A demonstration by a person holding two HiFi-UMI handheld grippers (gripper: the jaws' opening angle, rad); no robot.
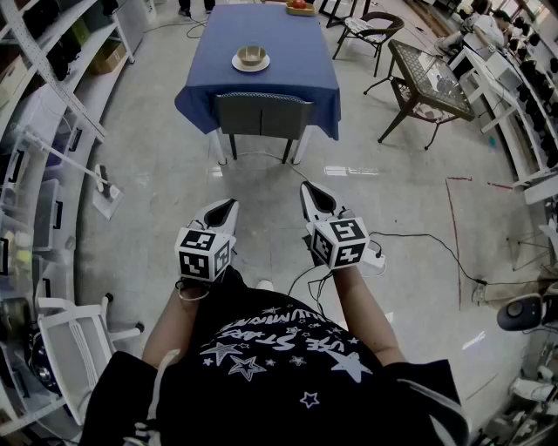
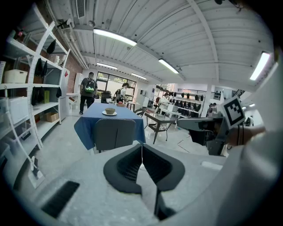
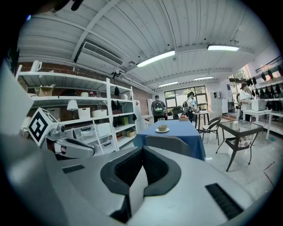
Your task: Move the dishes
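A tan bowl [image 1: 251,55] sits on a white plate [image 1: 250,64] on the blue-clothed table [image 1: 288,70], well ahead of me across open floor. The left gripper view shows the same bowl [image 2: 110,111] small and far off, as does the right gripper view, where the bowl [image 3: 162,128] is small too. A second dish with red food [image 1: 301,7] stands at the table's far end. My left gripper [image 1: 230,205] and right gripper [image 1: 307,187] hover side by side over the floor, both shut and empty, pointing toward the table.
A grey chair [image 1: 263,115] is tucked in at the table's near side. A glass-topped side table [image 1: 432,78] and another chair [image 1: 370,30] stand to the right. Shelving [image 1: 35,131] lines the left wall. Cables [image 1: 418,239] trail on the floor at right. People [image 2: 90,88] stand beyond the table.
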